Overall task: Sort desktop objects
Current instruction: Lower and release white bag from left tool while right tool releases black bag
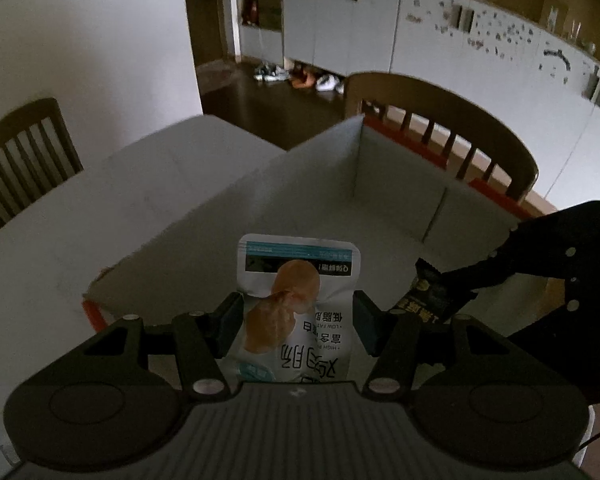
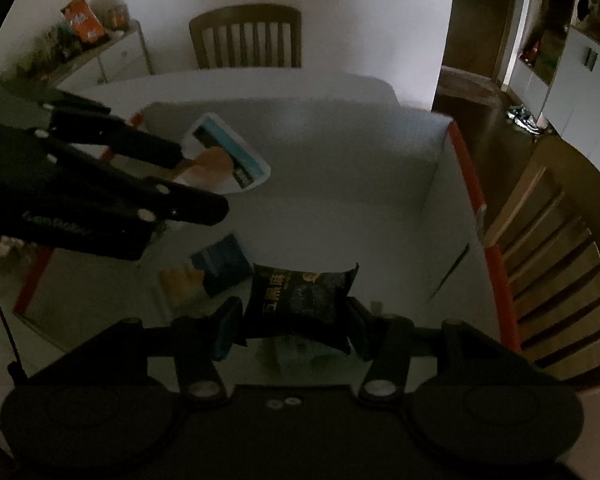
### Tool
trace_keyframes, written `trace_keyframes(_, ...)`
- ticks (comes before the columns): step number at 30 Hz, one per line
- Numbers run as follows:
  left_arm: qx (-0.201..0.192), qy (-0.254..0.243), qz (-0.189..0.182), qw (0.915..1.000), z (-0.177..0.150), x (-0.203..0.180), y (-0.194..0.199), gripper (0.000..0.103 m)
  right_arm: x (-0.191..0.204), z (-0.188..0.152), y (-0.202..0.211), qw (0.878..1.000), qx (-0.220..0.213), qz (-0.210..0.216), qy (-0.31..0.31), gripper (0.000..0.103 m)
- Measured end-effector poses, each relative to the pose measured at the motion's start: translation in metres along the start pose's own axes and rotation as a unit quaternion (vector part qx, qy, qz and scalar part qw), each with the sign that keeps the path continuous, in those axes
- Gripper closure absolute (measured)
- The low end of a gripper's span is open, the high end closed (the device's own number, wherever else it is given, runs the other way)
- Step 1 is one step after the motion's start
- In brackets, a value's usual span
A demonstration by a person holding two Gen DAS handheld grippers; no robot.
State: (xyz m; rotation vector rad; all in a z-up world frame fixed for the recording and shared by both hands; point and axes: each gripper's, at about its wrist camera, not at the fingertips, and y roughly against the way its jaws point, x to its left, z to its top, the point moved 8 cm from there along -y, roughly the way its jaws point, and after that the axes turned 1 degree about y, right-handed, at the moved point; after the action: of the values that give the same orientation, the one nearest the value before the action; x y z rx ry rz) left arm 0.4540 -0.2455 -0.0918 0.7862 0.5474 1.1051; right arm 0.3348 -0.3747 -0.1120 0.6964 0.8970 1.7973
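Over a large white cardboard box with red-orange rims that sits on the pale table, both grippers carry snack packets. The left gripper has its jaws clenched on a white-and-teal plastic snack pouch printed with a chicken-breast picture, which stands up out of the jaws above the box's open interior. The right gripper has its jaws grasping a black foil snack packet with pale lettering, also held over the box. On the box floor below lies a blue-and-orange flat packet, slightly blurred. Wooden slat-back chairs stand around the table.

Both held packets look light, thin and pliable, with slick film surfaces likely to crinkle and slide; the pouch bows a little where the pads squeeze it. A hold across the flat body, near the sealed edge, seems safest, since a grip on a puffed middle could slip or burst the seal. Judging by their position, both packets appear ready to go down into the box.
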Motion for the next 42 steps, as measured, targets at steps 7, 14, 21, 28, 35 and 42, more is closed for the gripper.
trace_keyframes(7, 0.047, -0.003, -0.011, 0.9989, -0.009, -0.001, -0.024, 0.045, 0.0, -0.005, -0.01, 1.0, 0.018, 0.01, 0.012, 0.048)
trace_keyframes(14, 0.08, 0.002, -0.01, 0.9968, -0.02, 0.002, -0.041, 0.045, 0.0, 0.0, -0.012, 1.0, 0.017, 0.018, 0.012, 0.048)
trace_keyframes(21, 0.125, 0.016, -0.008, 0.992, -0.025, 0.007, -0.053, 0.044, -0.001, 0.007, -0.017, 0.999, 0.019, 0.021, 0.014, 0.048)
trace_keyframes(28, 0.146, 0.015, -0.005, 0.9891, -0.028, 0.006, -0.056, 0.043, -0.003, 0.01, -0.015, 0.999, 0.021, 0.025, 0.017, 0.047)
trace_keyframes(35, 0.133, 0.026, 0.008, 0.9908, -0.025, 0.006, -0.048, 0.033, -0.003, 0.01, -0.016, 0.999, 0.019, 0.022, 0.017, 0.042)
trace_keyframes(42, 0.109, 0.034, 0.002, 0.9935, -0.027, 0.003, -0.03, 0.032, -0.003, 0.013, -0.009, 1.0, 0.005, 0.026, 0.015, 0.031)
